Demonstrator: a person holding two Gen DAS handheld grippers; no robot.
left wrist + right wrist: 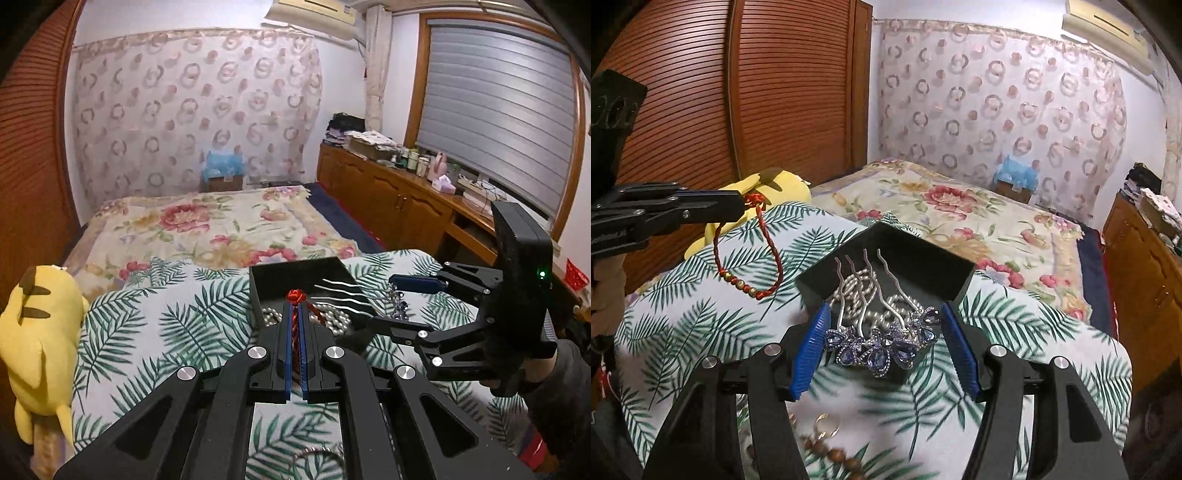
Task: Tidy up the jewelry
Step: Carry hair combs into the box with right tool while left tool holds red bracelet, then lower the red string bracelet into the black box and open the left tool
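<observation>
Left wrist view. Left tongs (295,310): blue pads closed on a red braided cord bracelet (294,320), its knot standing above the tips, the cord running back between the pads. Dead ahead and just below the tips lay the open black rectangular box (258,291) on the palm-leaf-print bed cover (155,332), holding a strand of white pearls (332,319). Right tongs (397,306) entered from the right at the box's right rim. Only the wavy prongs of the silver hair comb (343,291) showed clearly; its jewelled head was largely hidden by the right tongs' lower finger. A thin ring at the bottom edge was blurred and cut off.

Right wrist view. Right tongs (882,347): spread wide, gripping nothing, straddling the comb's blue-gem head (882,347), which rested on the box's near rim (901,376), prongs pointing away over the pearls (857,291). Bracelet (750,258): hung as a loop from the left tongs (740,206) at upper left, gold beads lowest, left of the box and apart from it. Judged nearer arm for the bracelet's delivery: left; the box lay rightward of the loop. Brown beads and a gold ring at the bottom were blurred.
</observation>
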